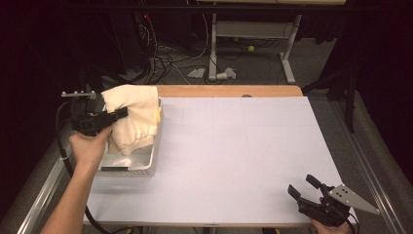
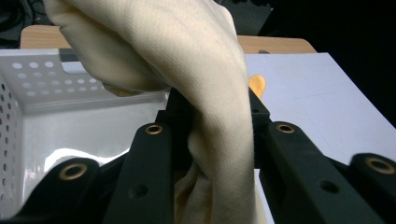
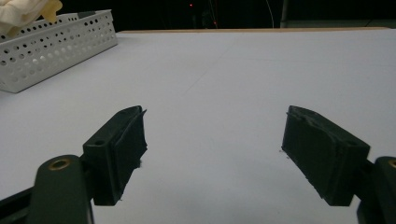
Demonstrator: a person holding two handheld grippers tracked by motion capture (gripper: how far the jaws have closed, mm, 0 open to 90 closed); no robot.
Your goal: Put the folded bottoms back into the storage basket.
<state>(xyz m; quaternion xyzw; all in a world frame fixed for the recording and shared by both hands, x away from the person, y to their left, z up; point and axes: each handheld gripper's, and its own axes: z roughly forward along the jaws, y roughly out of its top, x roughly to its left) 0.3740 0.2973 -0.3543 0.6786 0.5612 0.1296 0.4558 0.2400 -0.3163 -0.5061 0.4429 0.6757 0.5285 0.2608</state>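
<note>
While the cloth hangs: step in hand — lifting the cream cloth (image 1: 130, 116) out of the white perforated basket (image 1: 141, 168) at the surface's left edge.
Next move: raise it clear of the rim, then carry it over the white surface (image 1: 234, 156).
Left gripper (image 1: 119, 113): fingers clamped on a cloth fold.
Right gripper (image 1: 303, 187): fingers wide apart, empty — resting near the corner.

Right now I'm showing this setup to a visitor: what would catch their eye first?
First, the cream cloth, bunched up over the white perforated basket at the table's left edge, pinched by the left tool. Next, the wide white sheet that covers the table. Last, the right tool at the near right corner, its jaws wide apart with nothing between them.
</note>
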